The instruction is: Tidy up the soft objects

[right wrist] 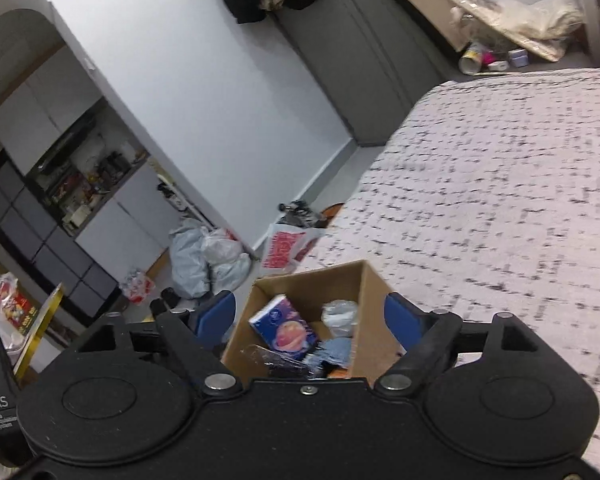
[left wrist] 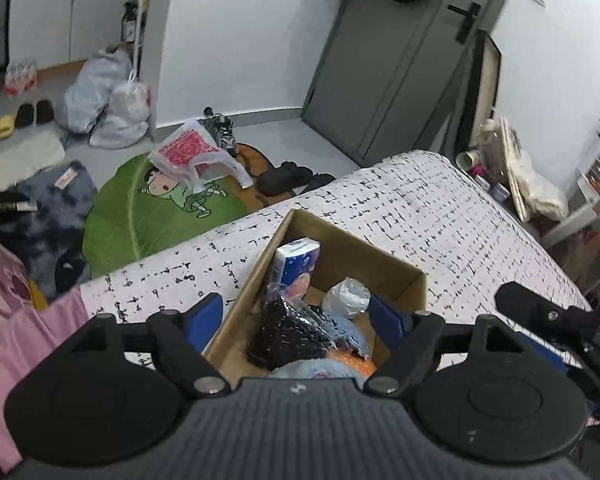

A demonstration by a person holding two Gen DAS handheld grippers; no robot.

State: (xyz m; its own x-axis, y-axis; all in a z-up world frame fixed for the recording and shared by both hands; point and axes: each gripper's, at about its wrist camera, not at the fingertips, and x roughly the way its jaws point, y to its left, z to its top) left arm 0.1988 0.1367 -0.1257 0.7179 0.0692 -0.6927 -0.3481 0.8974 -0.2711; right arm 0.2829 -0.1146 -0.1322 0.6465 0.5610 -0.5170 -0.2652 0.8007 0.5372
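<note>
- The cardboard box (left wrist: 340,256) sat on the bed (left wrist: 440,208), near the bed's edge toward the floor, and it held the soft things we were sorting.
- Inside the box, a blue tissue pack (left wrist: 296,260) leaned against the far-left wall, a crumpled white plastic bag (left wrist: 346,298) lay by the right wall, and a dark item in clear wrap (left wrist: 290,328) filled the near end over something pale blue and orange that we could not identify.
- The left hand-held gripper (left wrist: 296,314) hovered over the near end of the box with its blue fingers (left wrist: 206,316) spread wide, one outside the left wall and one by the right wall, gripping nothing.
- The right hand-held gripper (right wrist: 310,316) hung above the same box, fingers (right wrist: 400,318) equally spread and empty; its view was blurred over the bed.
- We judged the step to be a reach into the box for one soft item, or a settling of what was inside.
- To do it well, we thought one gripper should go in alone, since both crowded the same opening.
- We reckoned the clear wrap would slip and crinkle, so a pinch on its bulk, not its loose film, looked safer.
- The box looked light; a finger catching the wall could drag it toward the bed's edge.
</note>
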